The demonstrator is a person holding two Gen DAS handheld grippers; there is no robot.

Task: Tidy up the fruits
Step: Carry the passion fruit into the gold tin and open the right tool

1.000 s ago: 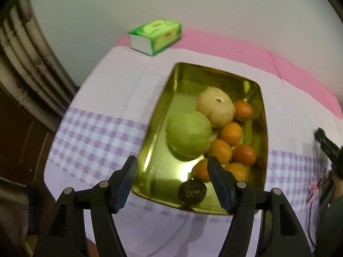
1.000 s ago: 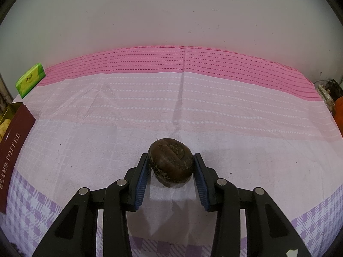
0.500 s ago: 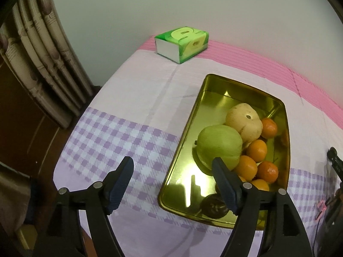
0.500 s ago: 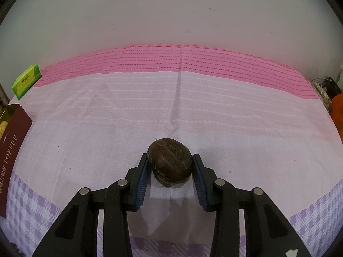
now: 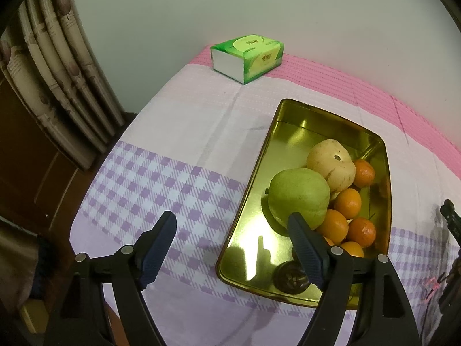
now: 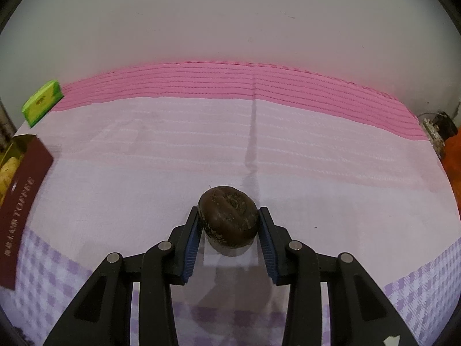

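Observation:
A gold tin tray (image 5: pixel 259 173) holds a green fruit (image 5: pixel 299 196), a pale yellow fruit (image 5: pixel 331 164), several oranges (image 5: pixel 347 203) and a dark brown fruit (image 5: pixel 289 278) at its near edge. My left gripper (image 5: pixel 232 243) is open and empty, above the tray's near left edge. My right gripper (image 6: pixel 229 225) is shut on another dark brown fruit (image 6: pixel 229 219), held just above the pink cloth. The tray's dark red side (image 6: pixel 21 201) shows at the far left of the right wrist view.
A green tissue pack (image 5: pixel 247 57) lies at the table's back corner by the wall; it also shows in the right wrist view (image 6: pixel 41 102). Curtains (image 5: pixel 57 72) hang left of the table. The table's left edge drops off. Clutter (image 6: pixel 438 127) sits at the far right.
My left gripper has drawn back and to the left from over the tray. My right gripper has lifted the brown fruit slightly and shifted little.

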